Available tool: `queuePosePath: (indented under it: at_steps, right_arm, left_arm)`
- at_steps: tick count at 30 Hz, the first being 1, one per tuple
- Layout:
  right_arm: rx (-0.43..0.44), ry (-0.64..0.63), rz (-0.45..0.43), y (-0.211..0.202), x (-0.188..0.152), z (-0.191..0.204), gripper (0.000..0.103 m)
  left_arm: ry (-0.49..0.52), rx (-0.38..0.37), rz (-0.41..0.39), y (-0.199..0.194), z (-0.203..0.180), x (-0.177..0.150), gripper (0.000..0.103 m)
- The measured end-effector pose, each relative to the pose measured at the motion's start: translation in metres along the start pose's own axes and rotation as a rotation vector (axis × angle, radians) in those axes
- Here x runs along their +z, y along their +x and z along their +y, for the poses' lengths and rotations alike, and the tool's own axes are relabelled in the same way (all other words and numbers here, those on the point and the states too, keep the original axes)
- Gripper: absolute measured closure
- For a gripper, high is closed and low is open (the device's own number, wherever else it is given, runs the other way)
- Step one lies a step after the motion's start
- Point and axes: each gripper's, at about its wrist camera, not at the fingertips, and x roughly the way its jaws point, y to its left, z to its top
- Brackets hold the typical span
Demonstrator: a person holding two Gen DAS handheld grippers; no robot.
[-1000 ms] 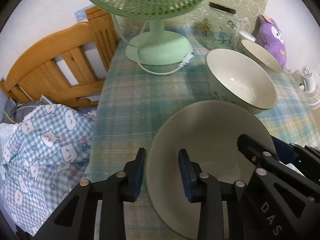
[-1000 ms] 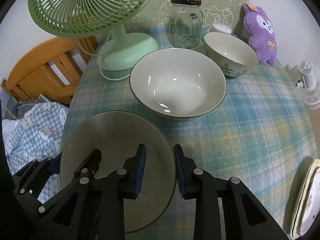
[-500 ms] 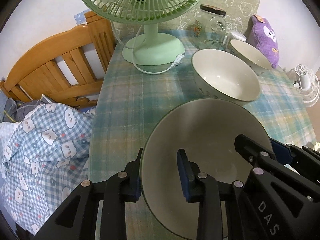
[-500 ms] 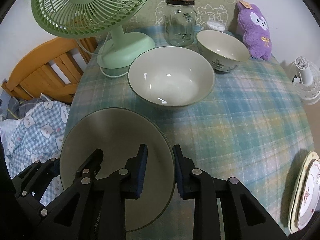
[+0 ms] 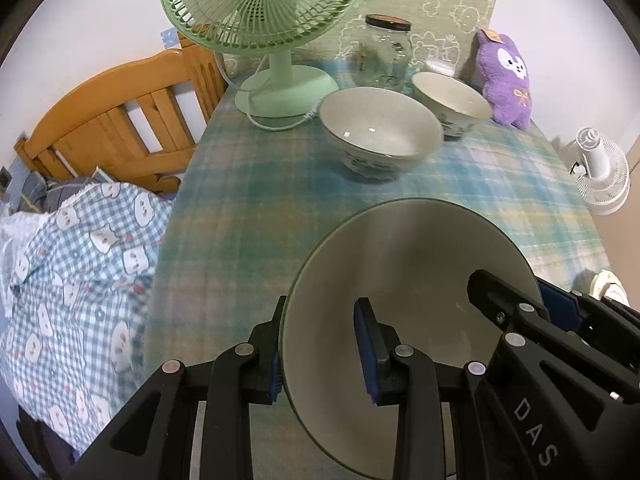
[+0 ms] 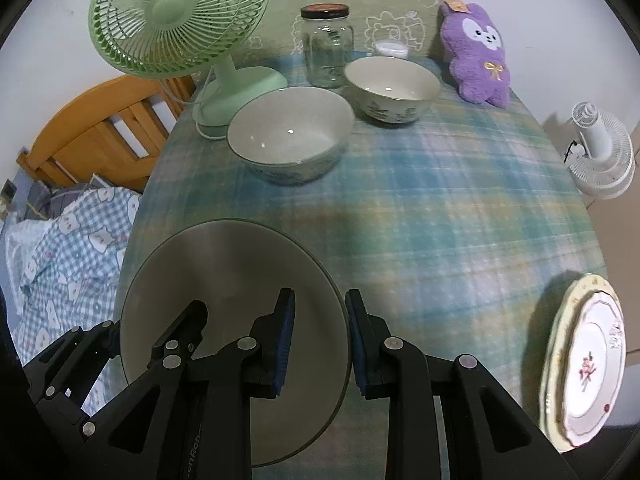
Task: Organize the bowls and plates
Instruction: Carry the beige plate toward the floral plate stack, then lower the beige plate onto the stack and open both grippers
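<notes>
Gripped by opposite rims between left hand-held gripper (image 5: 320, 344) and right hand-held gripper (image 6: 318, 342), large grey bowl (image 6: 232, 320) above counter's (image 6: 440, 200) near-left corner, at risk of slipping if tilted.

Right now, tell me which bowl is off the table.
The biggest bowl, held by both hand-held grippers at its rim. The other two bowls sit near the jar.

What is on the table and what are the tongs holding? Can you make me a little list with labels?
held: big grey-green plate, both tongs clamped on its rim
left tongs: on plate's left edge
right tongs: on plate's right edge
bowls: large bowl, small bowl behind it, apart
plates: flowered stack at table's right edge
other: green fan, glass jar, purple plush
</notes>
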Motion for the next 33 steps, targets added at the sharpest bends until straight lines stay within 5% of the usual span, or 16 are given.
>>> queuePosePath:
  at_steps: [17, 33]
  right_arm:
    - [-0.007, -0.036, 0.031, -0.028, -0.049, -0.099, 0.074]
    - [-0.006, -0.04, 0.055, -0.007, -0.066, -0.136, 0.074]
  left_arm:
    - [-0.044, -0.007, 0.023, -0.021, -0.097, -0.055, 0.073]
    - [-0.061, -0.002, 0.058, 0.001, -0.132, -0.075, 0.073]
